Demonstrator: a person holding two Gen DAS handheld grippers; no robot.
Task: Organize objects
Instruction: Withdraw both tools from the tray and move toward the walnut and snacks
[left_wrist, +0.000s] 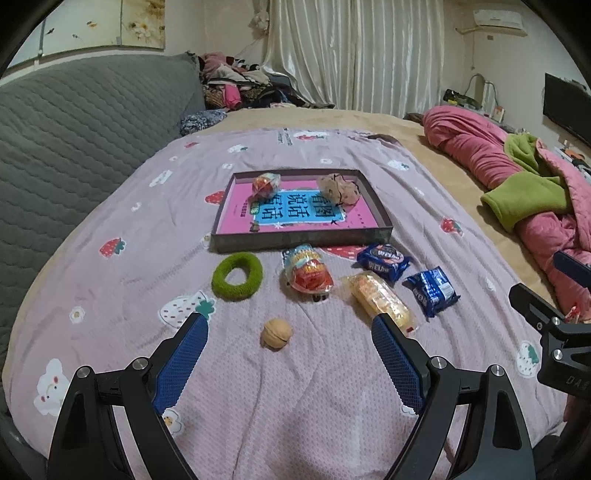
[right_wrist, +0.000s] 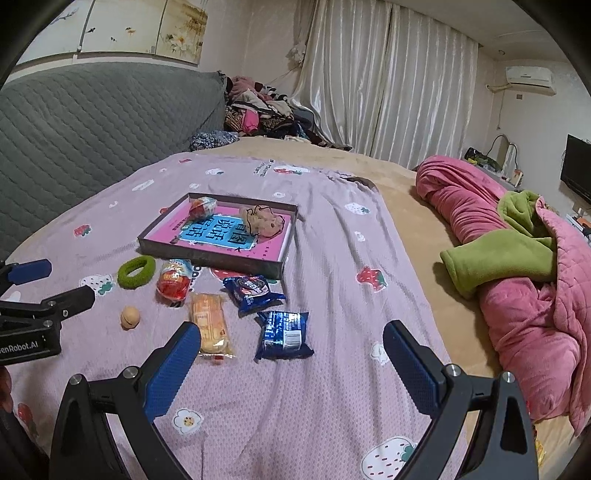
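Note:
A shallow box (left_wrist: 295, 242) (right_wrist: 207, 258) with a pink and blue book inside lies on the pink sheet. It holds a red wrapped snack (left_wrist: 266, 184) (right_wrist: 202, 207) and a beige scrunchie (left_wrist: 339, 189) (right_wrist: 263, 220). In front of it lie a green hair ring (left_wrist: 237, 276) (right_wrist: 136, 271), a red snack pack (left_wrist: 307, 274) (right_wrist: 174, 283), a yellow biscuit pack (left_wrist: 376, 300) (right_wrist: 209, 322), two blue cookie packs (left_wrist: 384, 259) (left_wrist: 433, 290) (right_wrist: 253, 288) (right_wrist: 283, 335) and a walnut (left_wrist: 276, 333) (right_wrist: 130, 316). My left gripper (left_wrist: 290, 326) is open, just above the walnut. My right gripper (right_wrist: 291, 334) is open near the nearer blue pack.
A grey quilted headboard (left_wrist: 81, 122) runs along the left. A rolled pink and green blanket (right_wrist: 517, 251) lies on the right of the bed. Clothes (right_wrist: 258, 110) are piled at the far end by the curtains.

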